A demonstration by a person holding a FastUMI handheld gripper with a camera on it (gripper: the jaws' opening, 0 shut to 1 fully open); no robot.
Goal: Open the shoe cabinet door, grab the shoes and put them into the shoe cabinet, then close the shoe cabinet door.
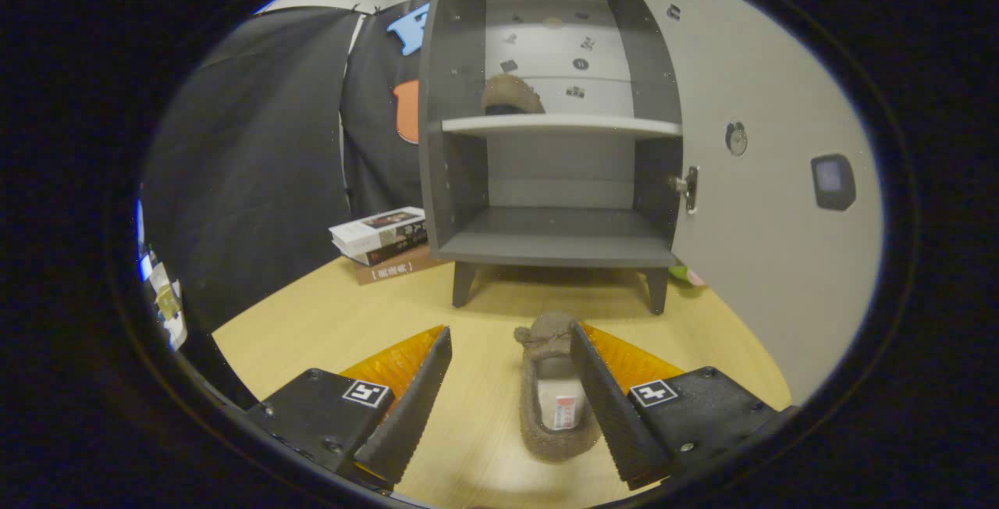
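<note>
The claw (511, 372) is released, its two fingers spread wide over the bench (328, 322). A slipper (550, 392) lies flat on the bench between the fingers, close against the inner face of the right finger (605, 407) and well apart from the left one; its toe points away toward the cabinet (550, 115). Neither finger presses on it.

The cabinet stands on short legs at the far side of the bench, its door (765, 181) swung open to the right. A second slipper (511, 95) rests on the upper shelf (577, 126), toward the left; the bottom compartment holds nothing. Left of the cabinet, a stack of books (382, 240) lies on the bench against the dark cloth wall (257, 158).
</note>
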